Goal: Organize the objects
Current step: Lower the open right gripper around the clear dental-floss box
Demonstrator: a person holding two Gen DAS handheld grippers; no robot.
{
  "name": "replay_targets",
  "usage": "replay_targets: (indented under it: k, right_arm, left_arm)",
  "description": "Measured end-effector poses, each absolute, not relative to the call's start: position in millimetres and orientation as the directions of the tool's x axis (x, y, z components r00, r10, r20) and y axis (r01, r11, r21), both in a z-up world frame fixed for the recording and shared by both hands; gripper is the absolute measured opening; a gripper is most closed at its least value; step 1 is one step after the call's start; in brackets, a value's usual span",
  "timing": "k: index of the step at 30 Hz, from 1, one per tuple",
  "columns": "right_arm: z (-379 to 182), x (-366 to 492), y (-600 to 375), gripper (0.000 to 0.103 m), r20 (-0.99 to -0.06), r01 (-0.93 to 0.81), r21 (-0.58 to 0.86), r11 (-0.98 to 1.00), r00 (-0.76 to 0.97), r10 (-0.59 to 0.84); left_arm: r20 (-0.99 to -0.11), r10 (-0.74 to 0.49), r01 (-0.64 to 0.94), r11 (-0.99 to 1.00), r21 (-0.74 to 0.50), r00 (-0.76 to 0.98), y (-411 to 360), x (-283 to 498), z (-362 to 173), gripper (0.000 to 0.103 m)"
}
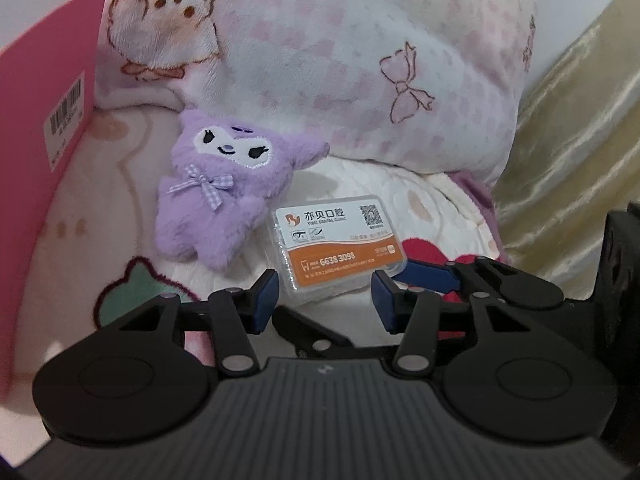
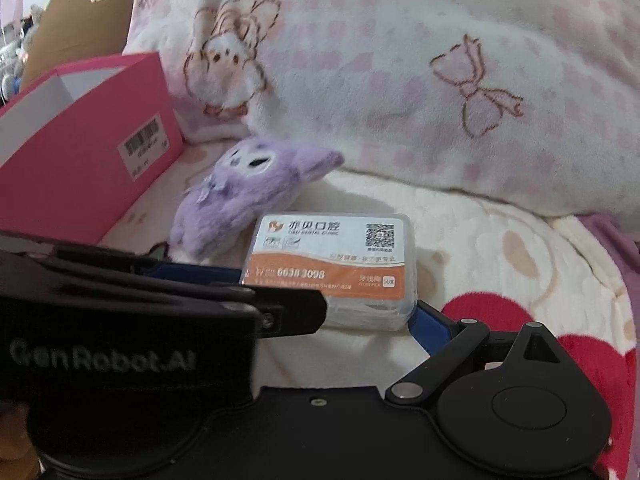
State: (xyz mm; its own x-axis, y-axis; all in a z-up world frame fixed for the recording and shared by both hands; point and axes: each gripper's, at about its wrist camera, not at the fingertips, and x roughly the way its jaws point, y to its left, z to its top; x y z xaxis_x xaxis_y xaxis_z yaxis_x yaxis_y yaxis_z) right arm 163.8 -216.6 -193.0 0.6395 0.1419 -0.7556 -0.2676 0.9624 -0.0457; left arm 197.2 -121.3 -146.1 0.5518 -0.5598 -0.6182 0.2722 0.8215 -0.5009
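Clear floss-pick box (image 1: pixel 339 243) lies flat, long axis running left-right.

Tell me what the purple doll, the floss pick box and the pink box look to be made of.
Purple doll: plush fabric, fuzzy pile, stitched face, gingham ribbon bow.
Floss pick box: clear, glossy plastic, probably rigid; see-through edges, with a printed white-and-orange label on top.
Pink box: likely matte cardboard or paperboard; thin flat walls, white inside, stuck-on barcode label.

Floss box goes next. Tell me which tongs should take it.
Right. The right tongs already straddle the floss pick box; the left tongs sit open just short of it.
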Motion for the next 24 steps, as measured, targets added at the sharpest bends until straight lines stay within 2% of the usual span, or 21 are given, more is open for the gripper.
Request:
replay_targets:
  k: [7,10,15,18,22,24]
  right_arm:
    - [-184.3,146.0,-211.7,0.097,-0.797,-0.314,0.0,0.949,0.574,0.19]
    - [-178.6,132.5,-201.8,0.097,-0.814,-0.346,-0.058,0.936,0.559,0.156]
    - [-166.2,115.6,-198.9,0.095,-0.788,-0.362,-0.1,0.927,0.597,0.148]
    - [-165.7,120.3,-204.3,0.095,-0.79,-0.347,-0.089,0.934,0.595,0.146]
    - [-173.4,126.5,-204.7,0.095,-0.798,-0.339,-0.1,0.936,0.588,0.127]
    - [-174.7,128.2,-204.3,0.096,-0.799,-0.334,-0.1,0.937,0.589,0.125]
  left_arm:
    - [-0.686,-0.543,0.212,0.833,-0.511,0.485,-114.3,185.1,-142.0,0.049]
    - [-0.698,-0.558,0.211,0.825,-0.524,0.448,-111.7,173.7,-139.6,0.049]
    - [-0.714,-0.578,0.18,0.811,-0.557,0.395,-109.4,170.0,-145.5,0.05]
    - [-0.706,-0.572,0.182,0.814,-0.551,0.418,-109.8,170.1,-144.1,0.05]
    - [-0.722,-0.505,0.175,0.857,-0.484,0.473,-110.5,172.3,-145.5,0.057]
    - [-0.709,-0.516,0.168,0.848,-0.504,0.48,-107.4,175.6,-148.9,0.057]
